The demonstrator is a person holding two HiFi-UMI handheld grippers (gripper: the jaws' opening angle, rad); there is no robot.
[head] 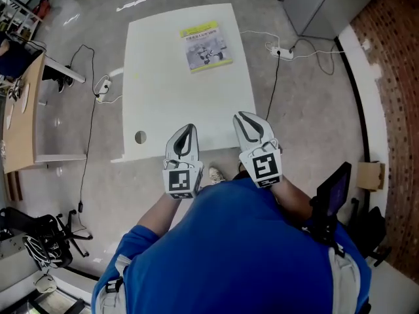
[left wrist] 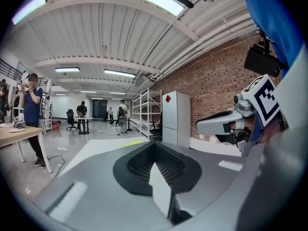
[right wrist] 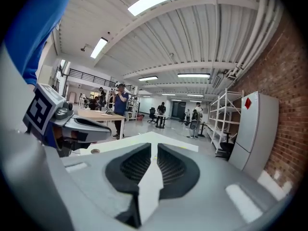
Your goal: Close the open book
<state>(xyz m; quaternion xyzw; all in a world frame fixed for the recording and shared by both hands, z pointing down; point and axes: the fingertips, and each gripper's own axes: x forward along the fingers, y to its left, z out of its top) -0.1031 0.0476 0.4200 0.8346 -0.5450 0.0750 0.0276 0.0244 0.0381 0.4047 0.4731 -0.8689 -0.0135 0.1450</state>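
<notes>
A: Presently listed, item one, book (head: 207, 46): where is it entered?

B: Entered at the far end of the tabletop (head: 163, 90), laid flat, cover up, no pages shown. It is judged closed already.

A: Item two, left tool (head: 188, 131)?

B: Held over the near edge, well apart from the book. Its jaws are seen brought together in the left gripper view; nothing is held.

A: Item three, right tool (head: 243, 119)?

B: Held beside the left one, at the same edge. Its jaws are closed, with only a thin slit seen between the pads; nothing is gripped.

A: Why are both held so far back?

B: No contact is called for, it is judged. With the cover down the task appears done, so the tools are held close to the body, clear of the book.
</notes>
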